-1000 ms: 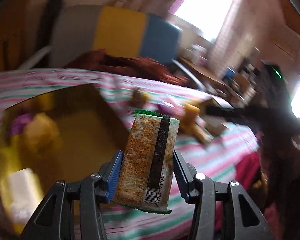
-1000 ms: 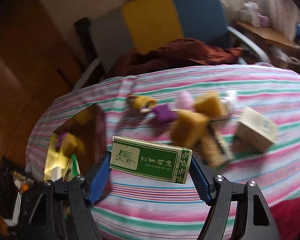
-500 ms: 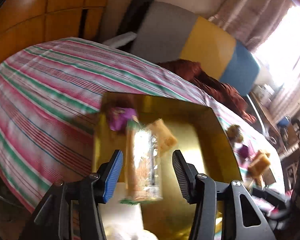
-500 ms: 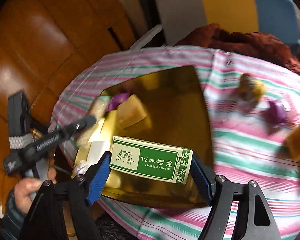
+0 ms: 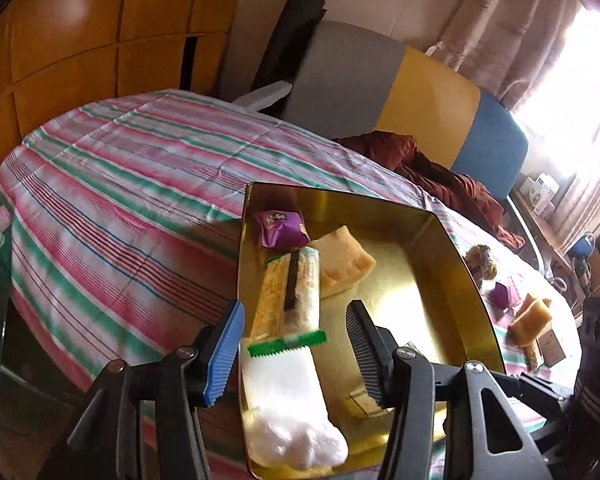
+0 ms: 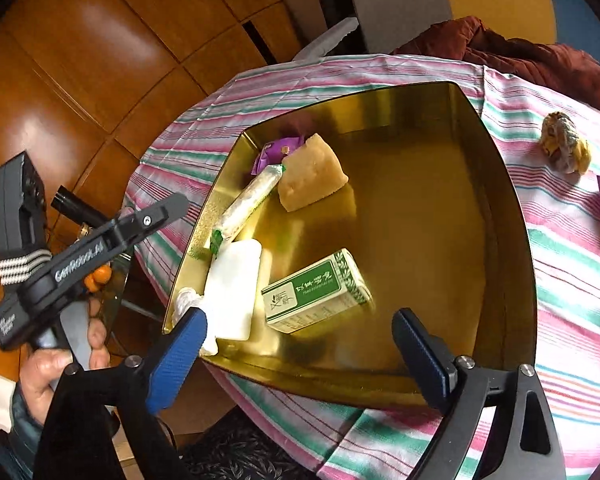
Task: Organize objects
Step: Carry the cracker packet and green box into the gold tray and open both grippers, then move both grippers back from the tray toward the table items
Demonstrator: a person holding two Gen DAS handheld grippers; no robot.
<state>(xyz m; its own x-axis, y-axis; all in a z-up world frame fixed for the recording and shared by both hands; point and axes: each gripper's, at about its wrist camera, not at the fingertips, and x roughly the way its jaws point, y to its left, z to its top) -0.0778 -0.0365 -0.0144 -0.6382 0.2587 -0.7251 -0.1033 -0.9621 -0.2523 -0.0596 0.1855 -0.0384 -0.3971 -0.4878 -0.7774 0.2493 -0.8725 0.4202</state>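
One gold tray [image 6: 500, 184] holds five items; two tools [image 6: 300, 344] hover above it.

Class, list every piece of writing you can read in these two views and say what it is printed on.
"GenRobot.AI": on the side of the left gripper.
"TSAO ESSENTIAL OIL": on the green box in the gold tray; the Chinese characters beside it are blurred.
Purple packet: print too small to read.
Cracker packet: dark label strip unreadable.
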